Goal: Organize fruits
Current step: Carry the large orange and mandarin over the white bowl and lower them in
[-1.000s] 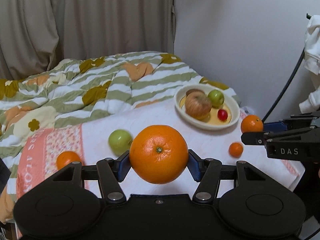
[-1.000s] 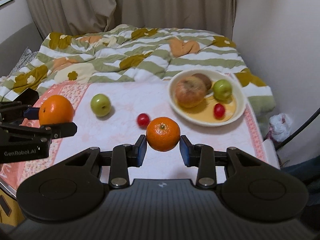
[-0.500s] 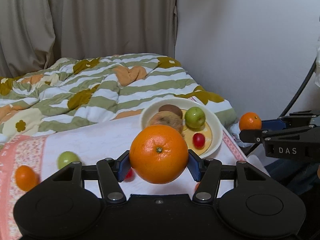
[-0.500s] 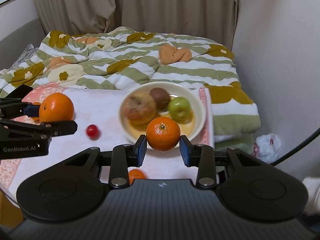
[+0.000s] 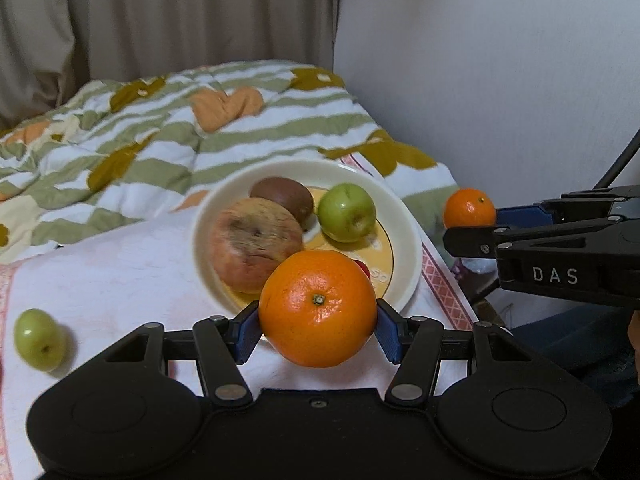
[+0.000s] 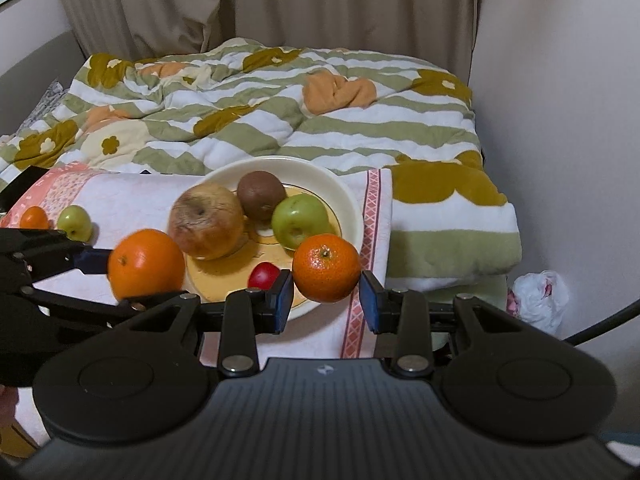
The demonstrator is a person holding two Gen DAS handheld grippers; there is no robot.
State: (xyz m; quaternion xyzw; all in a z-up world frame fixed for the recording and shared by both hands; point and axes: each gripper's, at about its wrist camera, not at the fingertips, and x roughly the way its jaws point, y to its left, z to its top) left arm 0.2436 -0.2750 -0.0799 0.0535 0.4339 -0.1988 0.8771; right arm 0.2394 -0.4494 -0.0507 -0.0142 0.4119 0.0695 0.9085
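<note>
My left gripper (image 5: 318, 332) is shut on a large orange (image 5: 318, 308), which hangs over the near rim of the cream bowl (image 5: 408, 240). The bowl holds a wrinkled brownish apple (image 5: 256, 244), a brown fruit (image 5: 282, 196), a green apple (image 5: 346, 212) and a small red fruit (image 6: 263, 275). My right gripper (image 6: 325, 296) is shut on a tangerine (image 6: 326, 268) above the bowl's (image 6: 352, 208) right near edge. The right wrist view shows the large orange (image 6: 146, 264) at the left. A green fruit (image 5: 39, 340) and a small orange (image 6: 34, 218) lie on the white cloth.
The bowl stands on a white cloth with a pink border (image 6: 372, 208) at the bed's corner. A striped flowered quilt (image 6: 280, 112) lies behind it, with curtains and a white wall (image 5: 480, 60) beyond. A white plastic bag (image 6: 538, 300) sits on the floor at the right.
Both grippers have moved right across the cloth and closer to the bowl, which now looks larger and sits just beyond the held fruits. Both grips are unchanged.
</note>
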